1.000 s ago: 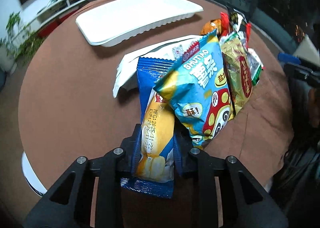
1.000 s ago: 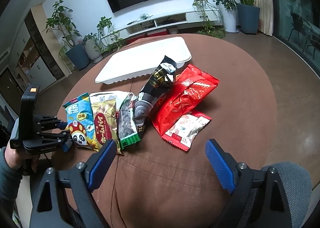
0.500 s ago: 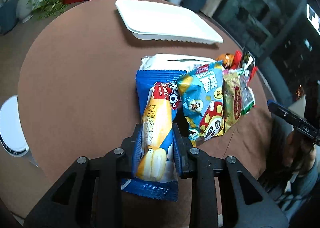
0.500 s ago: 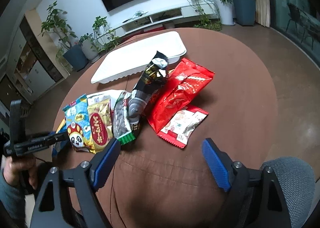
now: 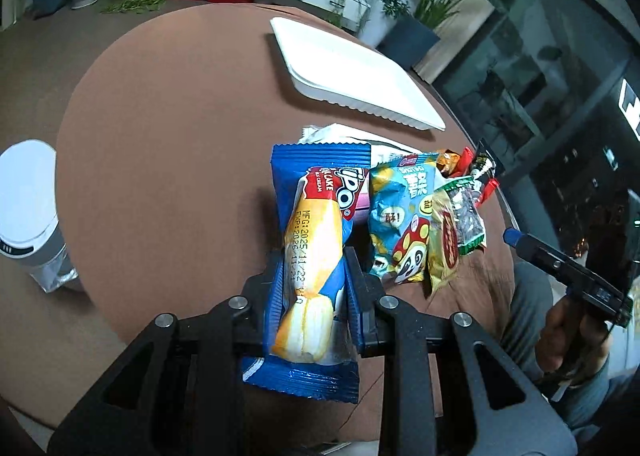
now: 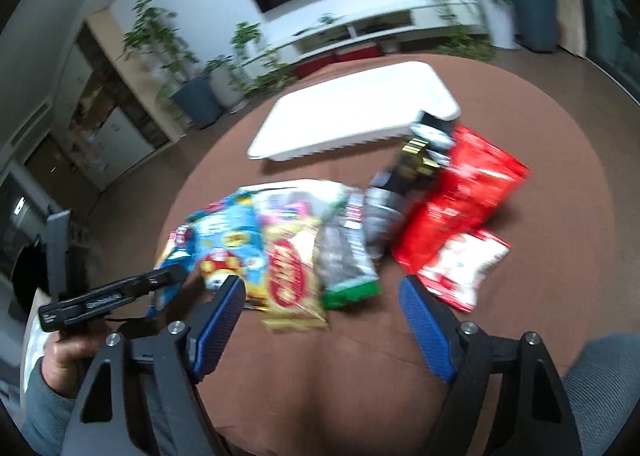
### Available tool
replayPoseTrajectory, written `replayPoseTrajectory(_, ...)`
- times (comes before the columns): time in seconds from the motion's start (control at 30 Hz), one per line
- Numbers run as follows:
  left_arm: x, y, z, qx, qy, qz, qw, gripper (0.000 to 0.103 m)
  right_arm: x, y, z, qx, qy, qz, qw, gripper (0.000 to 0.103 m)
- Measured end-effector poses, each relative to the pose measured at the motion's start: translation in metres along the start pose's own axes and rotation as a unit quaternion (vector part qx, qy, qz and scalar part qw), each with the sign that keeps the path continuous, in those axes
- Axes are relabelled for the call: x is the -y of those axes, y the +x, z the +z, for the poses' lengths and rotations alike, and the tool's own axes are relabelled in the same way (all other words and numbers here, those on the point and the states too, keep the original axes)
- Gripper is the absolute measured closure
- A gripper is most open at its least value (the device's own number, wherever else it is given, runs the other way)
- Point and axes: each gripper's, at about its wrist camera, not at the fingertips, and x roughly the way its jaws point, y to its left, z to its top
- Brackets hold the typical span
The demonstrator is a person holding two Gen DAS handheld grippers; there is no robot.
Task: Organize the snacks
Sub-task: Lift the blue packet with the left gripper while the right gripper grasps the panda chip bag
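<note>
My left gripper (image 5: 314, 268) is shut on a blue cake packet (image 5: 312, 256) with a yellow cake printed on it, held over the near side of the brown round table (image 5: 168, 144). Beside it lie a light-blue snack bag (image 5: 400, 216), a gold bag (image 5: 444, 244) and a seed packet (image 5: 466, 216). My right gripper (image 6: 320, 296) hangs above the gold bag (image 6: 292, 276) and the green-edged seed packet (image 6: 344, 264); its jaws are closing with nothing pressed between them. A white tray (image 6: 352, 120) lies at the far side of the table.
A red bag (image 6: 464, 192), a small red-and-white packet (image 6: 468, 268) and a black bag (image 6: 420, 156) lie at the right of the pile. A white bin (image 5: 24, 208) stands off the table's left edge. A hand (image 6: 68, 356) holds the left gripper.
The left gripper rolled and shifted with the blue cake packet, which now hangs clear of the light-blue bag. The right gripper moved toward the pile and its jaws narrowed.
</note>
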Motion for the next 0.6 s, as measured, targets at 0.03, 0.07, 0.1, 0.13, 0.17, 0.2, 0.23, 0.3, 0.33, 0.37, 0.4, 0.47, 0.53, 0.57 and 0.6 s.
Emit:
replayPoseTrajectory(0.03,-0.002,-0.001,-0.001,0.002,-0.003,0.003,1.0000,0.078,-0.010,0.003,0.003,0.000,-0.012,0.011,1.000,0.022)
replayPoseTrajectory(0.07,-0.004,-0.003,-0.002,0.004,-0.006,0.002,1.0000,0.078,-0.018,0.007,0.005,0.000,-0.019,0.017,1.000,0.022)
replayPoseTrajectory(0.1,-0.005,-0.005,-0.002,0.008,-0.009,0.001,0.9999,0.078,-0.028,0.011,0.007,-0.003,-0.028,0.025,0.999,0.022)
replayPoseTrajectory(0.13,-0.005,-0.005,-0.002,0.012,-0.012,0.000,0.9999,0.078,-0.037,0.018,0.008,-0.008,-0.037,0.028,0.999,0.022)
replayPoseTrajectory(0.17,-0.006,-0.008,-0.002,0.016,-0.014,-0.002,0.9998,0.078,-0.044,0.023,0.009,-0.011,-0.044,0.032,0.998,0.022)
replayPoseTrajectory(0.2,-0.008,-0.009,-0.003,0.020,-0.017,-0.003,0.9997,0.078,-0.049,0.028,0.010,-0.014,-0.050,0.033,0.998,0.022)
replayPoseTrajectory(0.23,-0.010,-0.011,-0.004,0.025,-0.021,-0.003,0.9995,0.078,-0.057,0.034,0.012,-0.017,-0.057,0.035,0.998,0.022)
replayPoseTrajectory(0.3,-0.013,-0.015,-0.006,0.031,-0.027,-0.006,0.9991,0.078,-0.064,0.044,0.013,-0.024,-0.068,0.034,0.997,0.022)
replayPoseTrajectory(0.33,-0.015,-0.017,-0.007,0.035,-0.031,-0.010,0.9988,0.078,-0.067,0.050,0.013,-0.029,-0.072,0.031,0.996,0.022)
replayPoseTrajectory(0.37,-0.017,-0.020,-0.008,0.039,-0.035,-0.011,0.9986,0.078,-0.072,0.058,0.015,-0.036,-0.076,0.028,0.996,0.022)
replayPoseTrajectory(0.4,-0.019,-0.022,-0.010,0.043,-0.038,-0.012,0.9983,0.078,-0.072,0.061,0.012,-0.040,-0.079,0.026,0.996,0.022)
replayPoseTrajectory(0.47,-0.023,-0.025,-0.014,0.049,-0.045,-0.017,0.9976,0.078,-0.076,0.073,0.011,-0.053,-0.085,0.007,0.995,0.022)
replayPoseTrajectory(0.53,-0.025,-0.028,-0.017,0.053,-0.048,-0.022,0.9972,0.078,-0.078,0.087,0.011,-0.067,-0.083,-0.006,0.994,0.022)
replayPoseTrajectory(0.57,-0.027,-0.030,-0.018,0.057,-0.049,-0.023,0.9969,0.078,-0.076,0.090,0.013,-0.069,-0.083,-0.010,0.994,0.022)
replayPoseTrajectory(0.6,-0.029,-0.032,-0.019,0.059,-0.050,-0.024,0.9967,0.078,-0.078,0.093,0.013,-0.070,-0.089,-0.016,0.993,0.022)
